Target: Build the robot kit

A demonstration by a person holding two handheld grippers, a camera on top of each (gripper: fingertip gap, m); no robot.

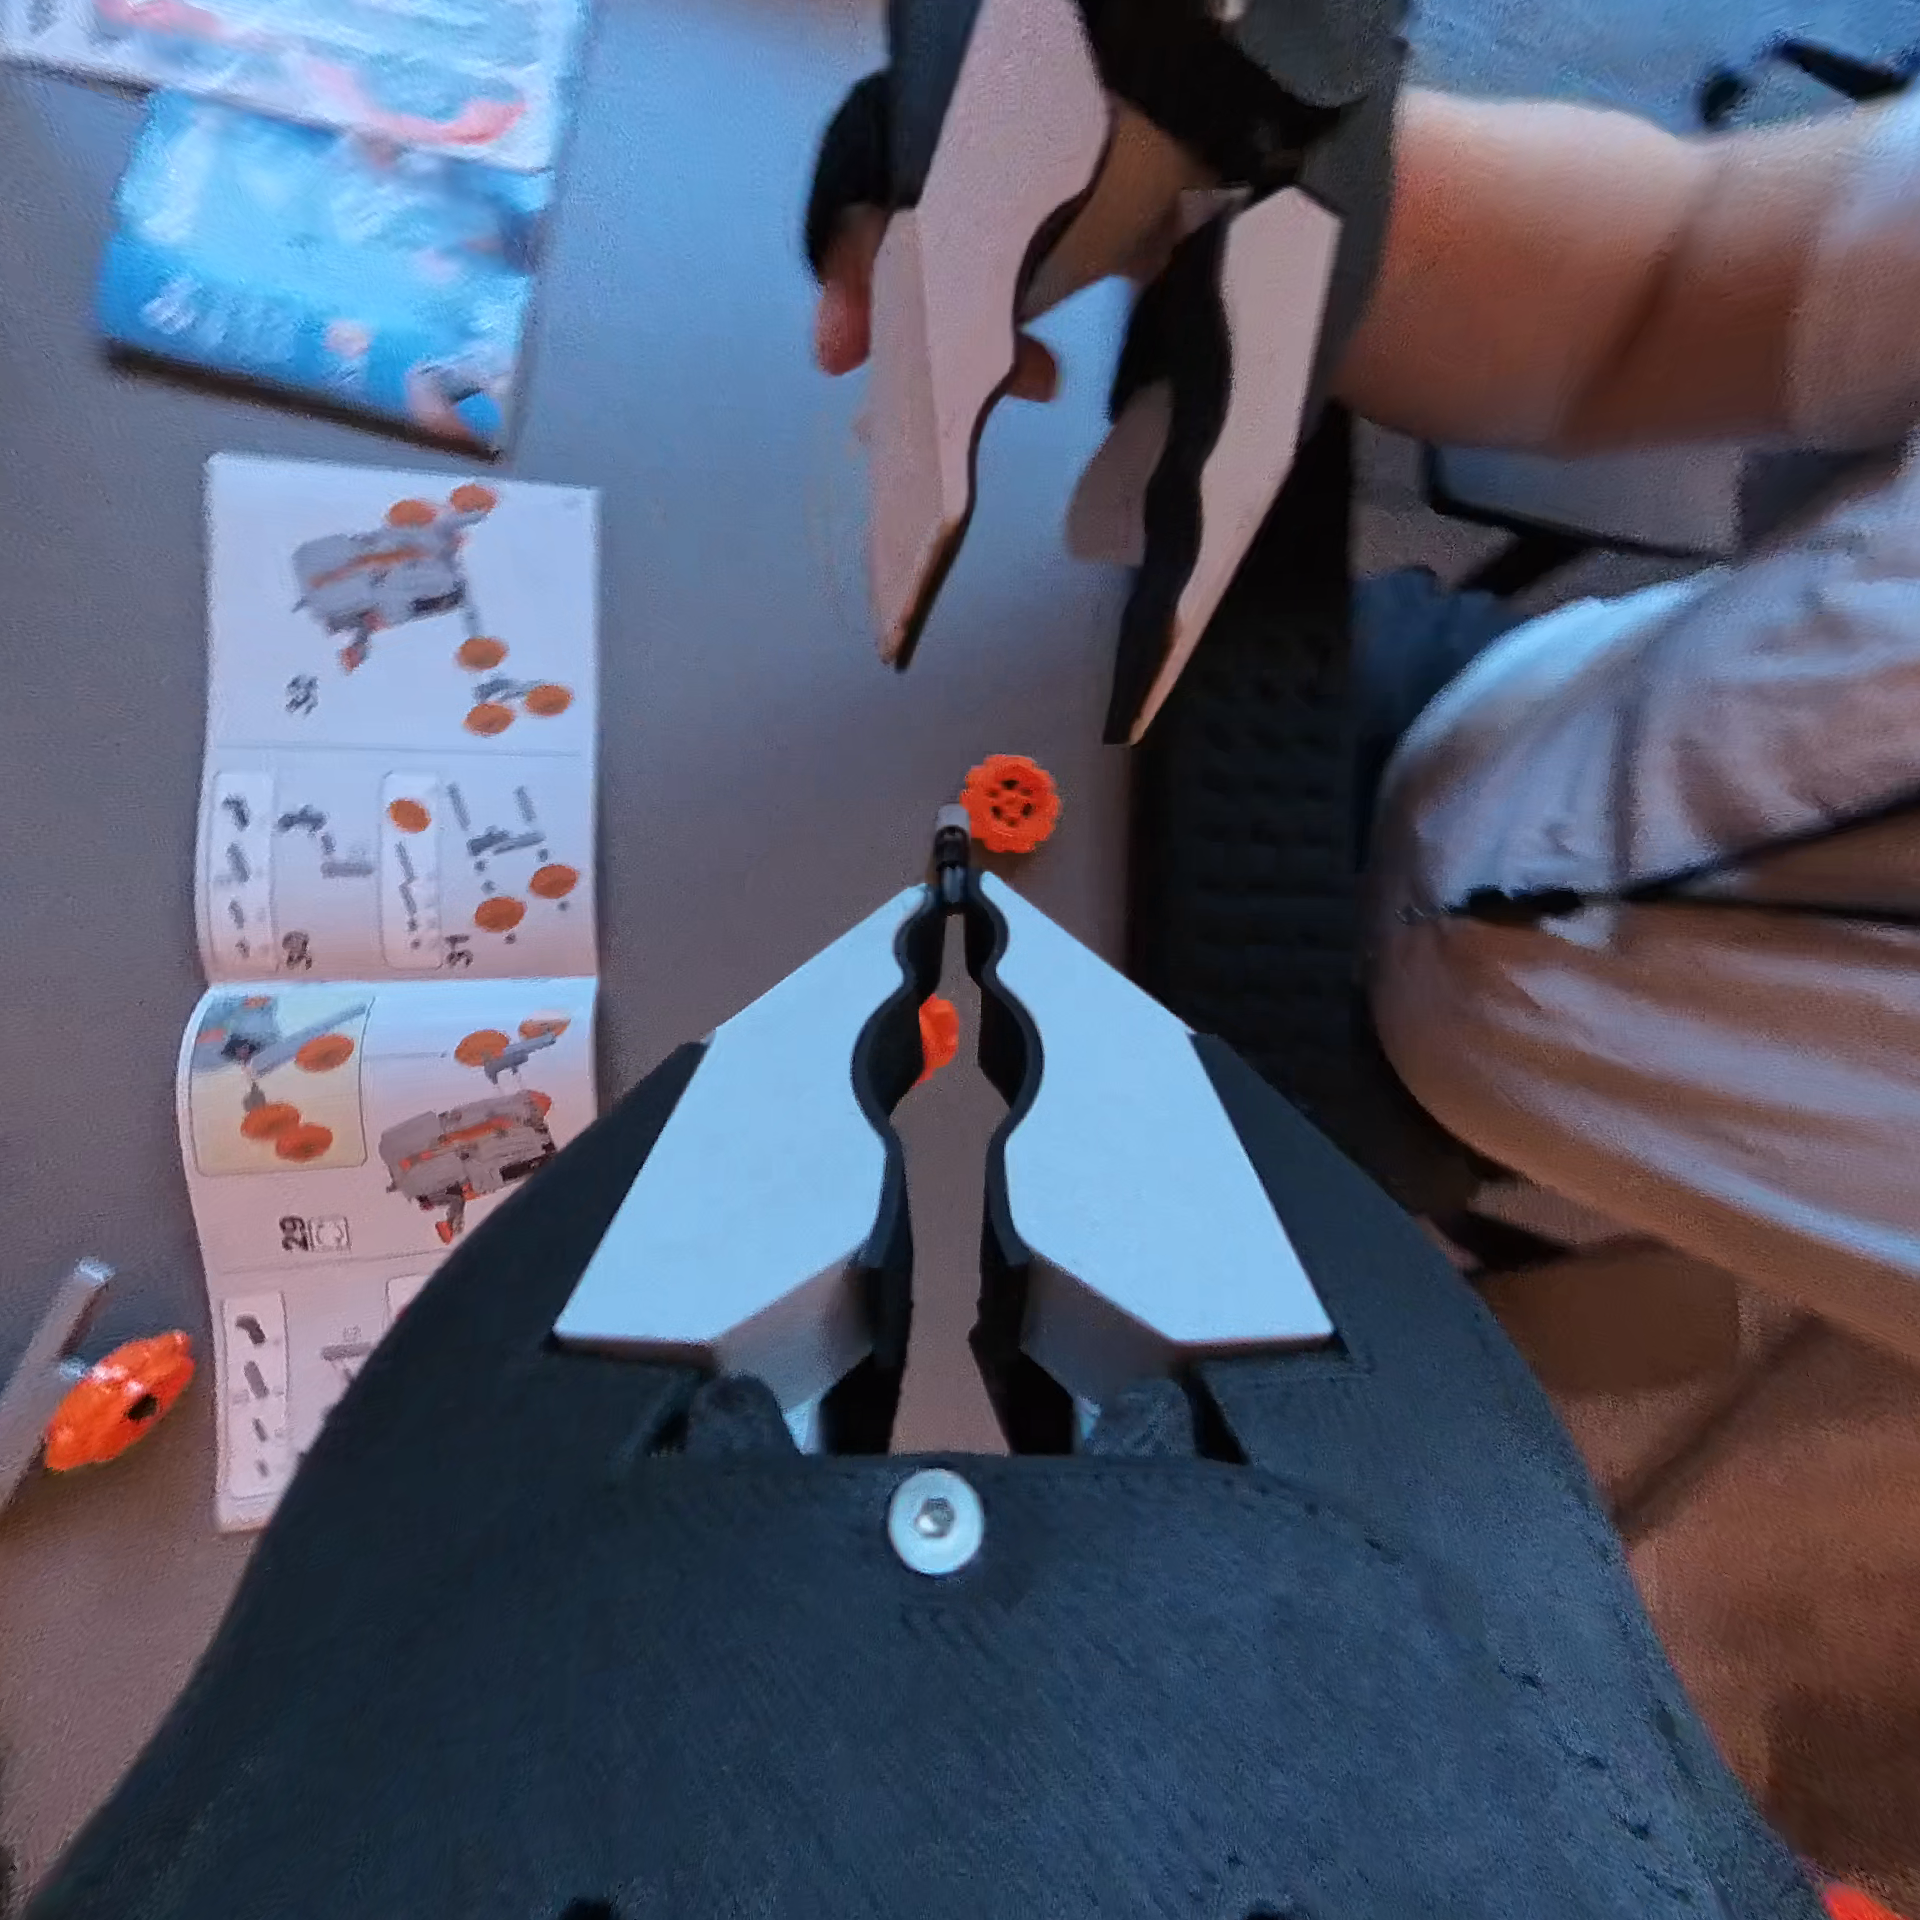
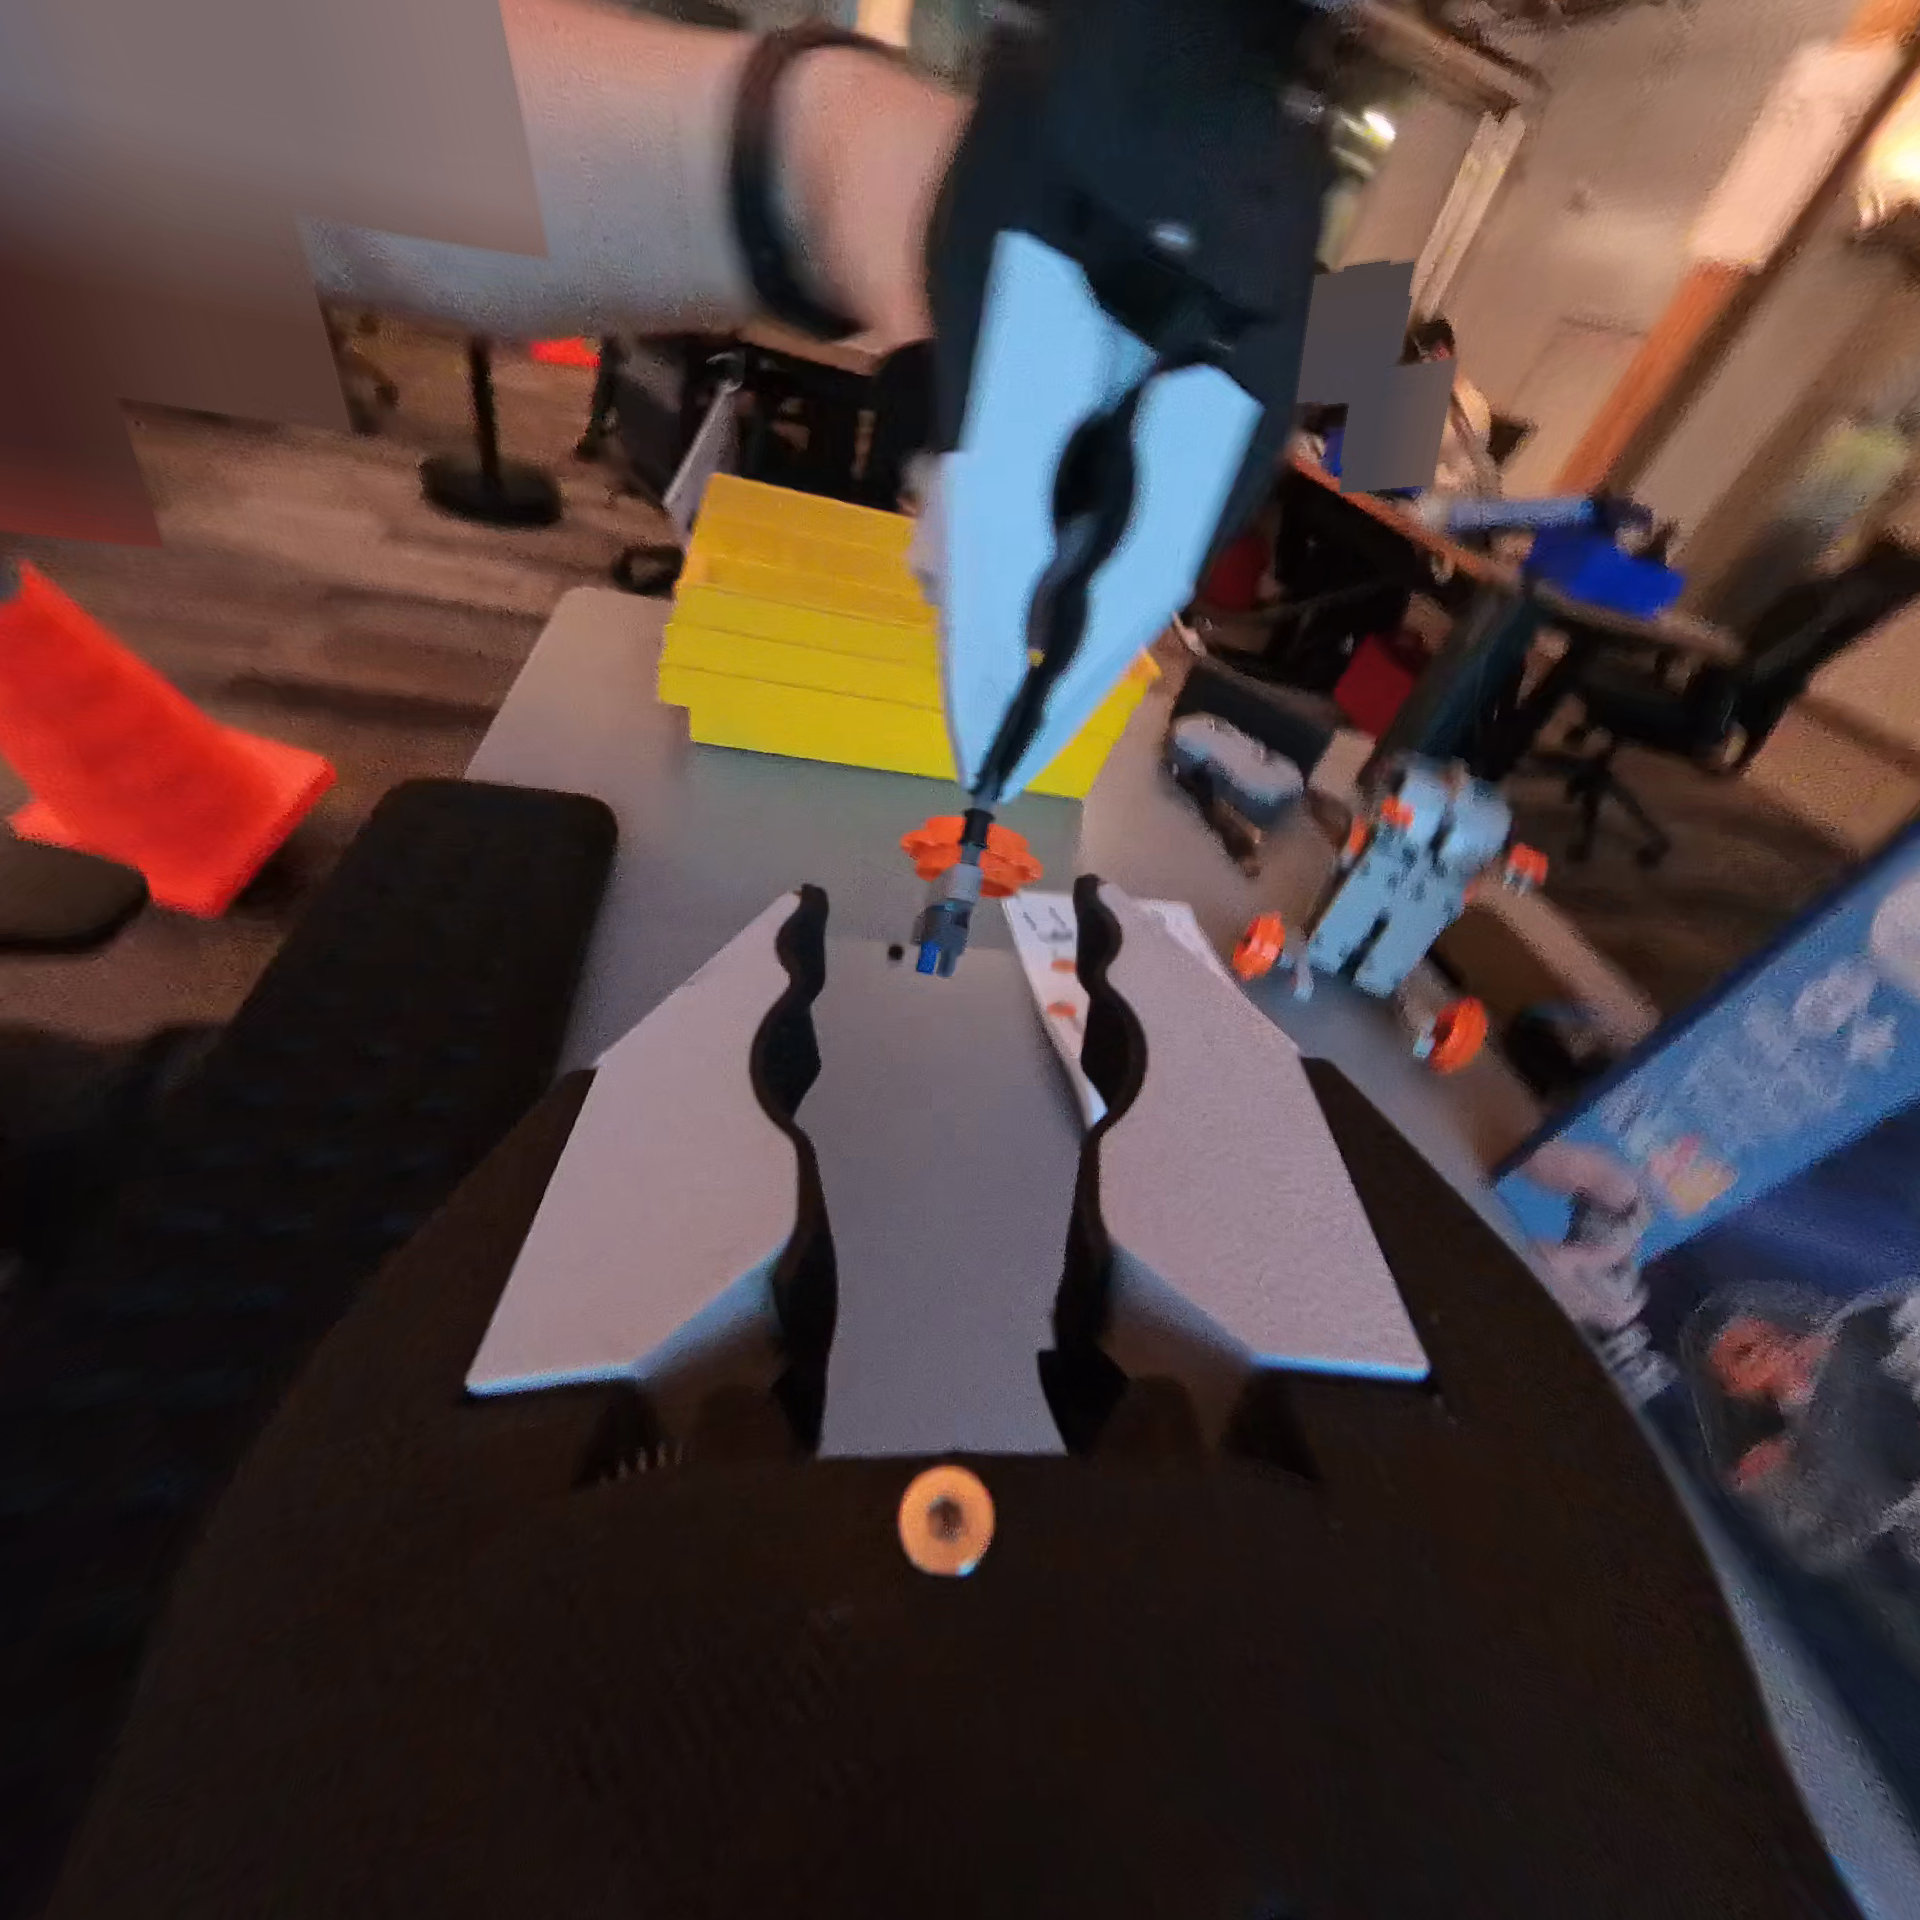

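Note:
My left gripper [image 1: 951, 883] is shut on a thin black axle with a grey connector [image 1: 951, 836] that sticks out past its tips. In the right wrist view this gripper [image 2: 987, 795] points down from above, and the axle piece [image 2: 948, 914] ends in a blue pin. An orange wheel [image 1: 1008, 802] lies on the table just beside the piece. A second orange wheel [image 1: 935, 1034] shows through the jaw gap. Both wheels [image 2: 940, 844] [image 2: 1013, 864] flank the axle. My right gripper [image 2: 945, 891] is open and empty, just short of the pin. It also shows in the left wrist view [image 1: 1013, 694].
An open instruction booklet [image 1: 400, 831] and a blue box [image 1: 322, 260] lie on the grey table. A grey model with orange wheels [image 2: 1403, 883] stands right, yellow bins [image 2: 810, 644] at the back. A black mat [image 2: 416, 987] lies left. A loose orange wheel [image 1: 120, 1397] lies at the left edge. Only a small space, under 4 cm, lies between the two pairs of fingers.

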